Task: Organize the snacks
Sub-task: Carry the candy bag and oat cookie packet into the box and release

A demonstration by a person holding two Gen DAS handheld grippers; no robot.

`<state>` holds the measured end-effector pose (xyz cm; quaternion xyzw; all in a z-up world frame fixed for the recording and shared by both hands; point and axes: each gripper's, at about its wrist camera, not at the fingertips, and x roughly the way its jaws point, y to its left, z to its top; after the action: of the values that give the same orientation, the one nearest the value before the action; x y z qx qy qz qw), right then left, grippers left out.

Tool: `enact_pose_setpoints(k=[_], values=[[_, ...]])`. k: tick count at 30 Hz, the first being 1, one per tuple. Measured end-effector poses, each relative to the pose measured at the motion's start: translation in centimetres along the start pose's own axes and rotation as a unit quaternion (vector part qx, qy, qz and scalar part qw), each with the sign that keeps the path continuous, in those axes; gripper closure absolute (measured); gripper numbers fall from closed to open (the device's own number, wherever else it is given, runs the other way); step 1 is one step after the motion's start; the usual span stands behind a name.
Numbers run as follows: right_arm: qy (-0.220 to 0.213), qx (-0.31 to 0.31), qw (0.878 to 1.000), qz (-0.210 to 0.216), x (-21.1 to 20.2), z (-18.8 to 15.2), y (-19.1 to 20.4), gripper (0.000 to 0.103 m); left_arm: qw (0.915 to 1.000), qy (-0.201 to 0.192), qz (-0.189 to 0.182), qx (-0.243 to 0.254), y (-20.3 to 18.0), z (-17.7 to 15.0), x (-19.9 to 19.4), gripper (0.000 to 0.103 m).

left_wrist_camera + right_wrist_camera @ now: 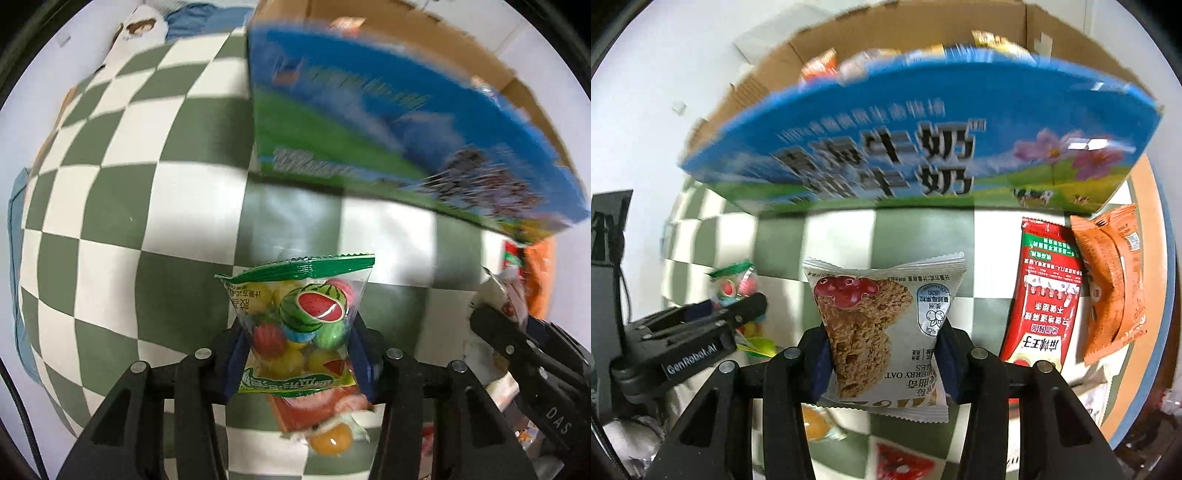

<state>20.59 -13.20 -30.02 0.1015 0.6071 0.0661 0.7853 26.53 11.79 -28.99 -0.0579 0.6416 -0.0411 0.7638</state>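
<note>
Your left gripper is gripping a clear candy bag between its fingers, the bag's green sealed edge sticking out past the tips over the checkered worktop. Your right gripper is pinching a cookie packet between both fingers, just before the blue milk box. A red packet and an orange packet are lying to its right.
</note>
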Motion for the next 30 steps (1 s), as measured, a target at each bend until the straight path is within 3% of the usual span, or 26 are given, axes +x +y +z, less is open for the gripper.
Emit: enact_pose_setpoints(k=[5, 10, 16, 19, 23, 30], values=[[-0.039, 0.000, 0.999, 0.037, -4.6, 0.7, 0.8, 0.054, 0.9986, -0.039, -0.034, 0.010, -0.8, 1.9, -5.4, 0.058], [-0.084, 0.006, 0.994, 0.069, -9.3, 3.3, 0.7, 0.054, 0.9951, -0.070, -0.063, 0.028, -6.8, 5.5, -7.4, 0.057], [-0.126, 0.004, 0.990, 0.060, -11.1, 9.3, 0.2, 0.054, 0.9964, -0.058, -0.041, 0.047, -9.4, 13.6, -6.9, 0.057], [-0.115, -0.003, 0.992, 0.048, -9.3, 12.6, 0.5, 0.054, 0.9983, -0.012, -0.016, 0.055, -9.9, 17.7, -4.1, 0.057], [-0.073, -0.013, 0.996, 0.041, -5.0, 15.7, 1.1, 0.054, 0.9967, 0.053, 0.013, 0.059, -9.8, 20.8, 0.4, 0.057], [-0.003, -0.013, 0.999, 0.048, 1.0, 16.8, 1.0, 0.053, 0.9942, 0.091, 0.030, 0.049, -9.1, 21.5, 3.8, 0.056]])
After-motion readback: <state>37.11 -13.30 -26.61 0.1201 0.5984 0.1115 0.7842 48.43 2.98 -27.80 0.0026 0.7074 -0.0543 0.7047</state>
